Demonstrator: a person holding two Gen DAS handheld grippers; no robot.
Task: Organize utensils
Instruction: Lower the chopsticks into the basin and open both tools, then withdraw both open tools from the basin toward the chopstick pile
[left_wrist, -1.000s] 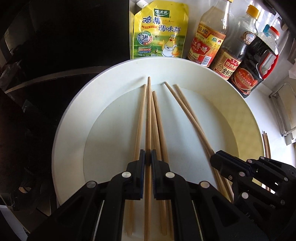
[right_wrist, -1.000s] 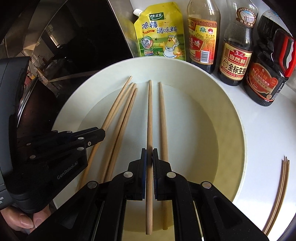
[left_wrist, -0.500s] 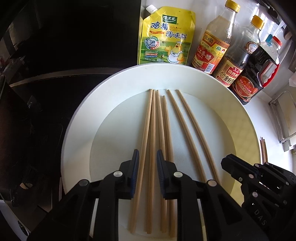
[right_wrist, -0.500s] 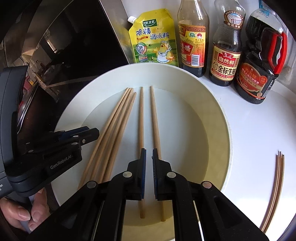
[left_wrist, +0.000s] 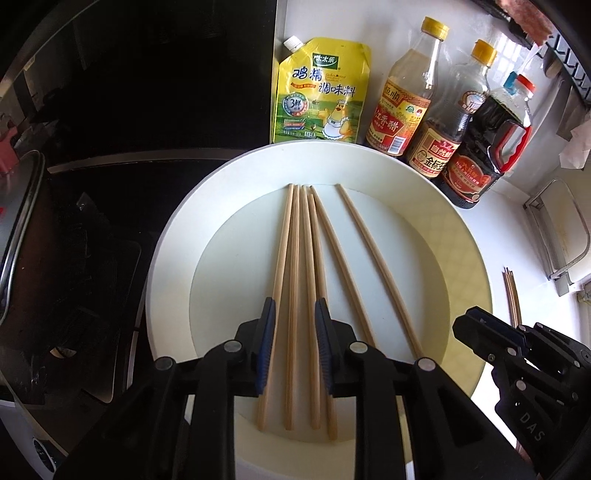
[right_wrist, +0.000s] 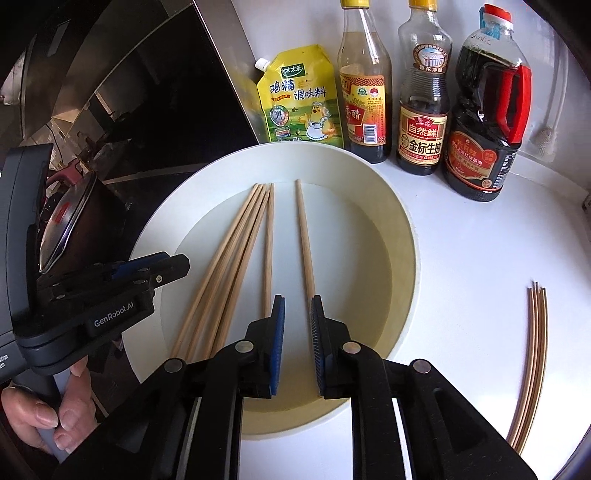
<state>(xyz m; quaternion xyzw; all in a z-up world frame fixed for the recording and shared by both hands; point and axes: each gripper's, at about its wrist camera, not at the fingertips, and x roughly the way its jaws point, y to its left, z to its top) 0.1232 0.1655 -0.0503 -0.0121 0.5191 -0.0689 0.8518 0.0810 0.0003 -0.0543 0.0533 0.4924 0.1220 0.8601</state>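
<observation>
Worktop (right_wrist: 461, 258): you had a white surface.
Plate (right_wrist: 402, 229): sat on it.
Behind: seasoning pouch (right_wrist: 299, 107), three sauce bottles (right_wrist: 421, 122).
Right: thin sticks (right_wrist: 532, 354) lay loose.

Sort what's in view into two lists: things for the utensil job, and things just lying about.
For the job:
- six chopsticks on the white plate
- thin sticks on the counter
- left tool, open
- right tool, open

Lying about:
- yellow chicken seasoning pouch
- vinegar bottle
- light soy sauce bottle
- red-handled soy sauce jug
</observation>
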